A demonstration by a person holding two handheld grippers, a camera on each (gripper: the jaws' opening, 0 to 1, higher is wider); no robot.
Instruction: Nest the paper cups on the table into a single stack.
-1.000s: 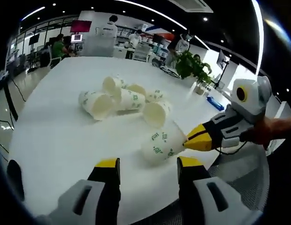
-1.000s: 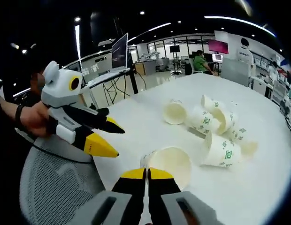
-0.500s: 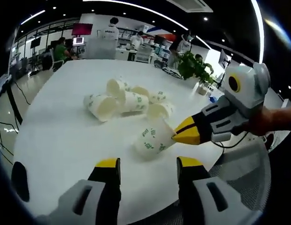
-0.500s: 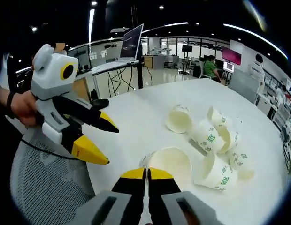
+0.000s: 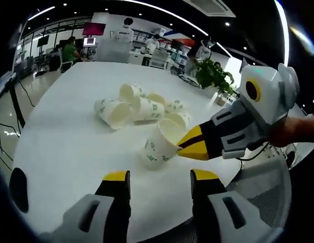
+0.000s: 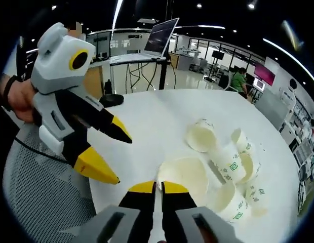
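Observation:
My right gripper (image 6: 157, 186) is shut on the rim of a white paper cup (image 6: 186, 174) with green print, held just above the white table (image 6: 147, 116). In the left gripper view that cup (image 5: 156, 146) hangs tilted, mouth up, from the right gripper (image 5: 190, 145) coming in from the right. My left gripper (image 5: 160, 177) stands open just below the cup, nothing between its jaws. It also shows as the left gripper (image 6: 118, 158), open, left of the held cup. Several more cups (image 5: 136, 104) lie on their sides in a pile mid-table, seen too as a pile (image 6: 225, 159).
The round table's (image 5: 61, 131) near edge runs under both grippers. A grey mesh chair (image 6: 40, 202) sits below the edge. A potted plant (image 5: 210, 73) stands at the far right, a laptop (image 6: 162, 35) on another desk, people (image 5: 71, 50) at the back.
The right gripper has carried its cup leftward and tipped it from lying on its side to mouth up. The left gripper stays open.

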